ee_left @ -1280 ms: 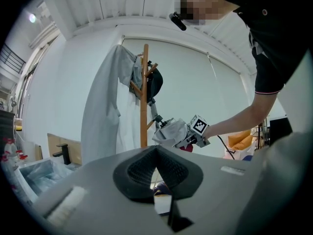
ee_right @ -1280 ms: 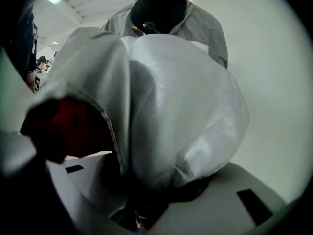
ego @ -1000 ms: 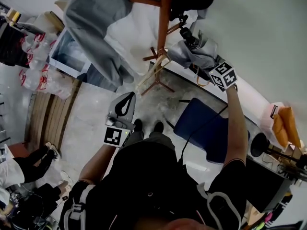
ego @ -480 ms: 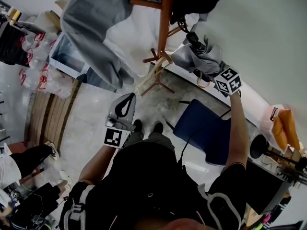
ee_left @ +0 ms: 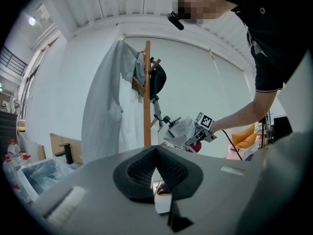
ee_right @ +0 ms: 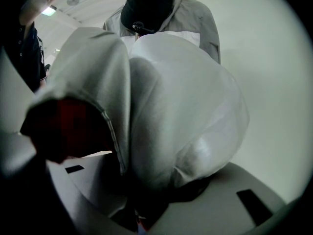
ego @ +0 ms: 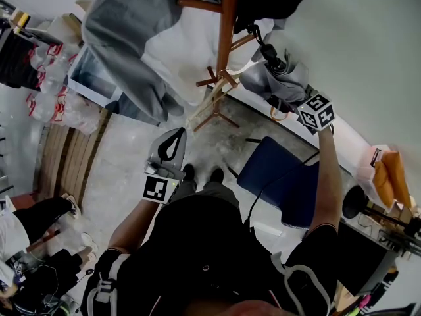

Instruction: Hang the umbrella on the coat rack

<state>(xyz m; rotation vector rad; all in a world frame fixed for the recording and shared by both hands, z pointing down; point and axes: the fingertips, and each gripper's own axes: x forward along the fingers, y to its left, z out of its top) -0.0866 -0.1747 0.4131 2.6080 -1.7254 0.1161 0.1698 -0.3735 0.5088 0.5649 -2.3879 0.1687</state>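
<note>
Grips the folded grey umbrella (ego: 276, 78) in the right gripper (ego: 296, 106), jaws pressed in on the lower end of the bundle, cloth bulging out over them. Sits at about 1 o'clock in the head view, arm stretched toward the wooden coat rack (ego: 227, 25). Slants along its long axis: gripped end down at 5 o'clock, black end (ego: 271, 58) up at 11 o'clock, just beside a side peg of the rack. Cannot tell whether the strap there is looped over that peg or only lies against it.

Shows the same slant side-on in the left gripper view: umbrella (ee_left: 182, 131) at 4 o'clock from the coat rack (ee_left: 147, 97), black end raised toward 10 o'clock, gripped end low by the right gripper (ee_left: 198, 136). Hangs in the air, clear of the floor, below the black cap (ee_left: 157, 80) and to the 3 o'clock side of the grey coat (ee_left: 105, 102) on the rack.

Fills nearly the whole right gripper view: umbrella (ee_right: 181, 116) pointing away toward 12 o'clock, right gripper (ee_right: 146, 202) closed on its dark lower part at 6 o'clock.

Keeps well apart from the umbrella with the left gripper (ego: 177, 135), at 7 o'clock from the rack's feet. Left gripper (ee_left: 156, 153) with jaws together, tips touching each other.
</note>
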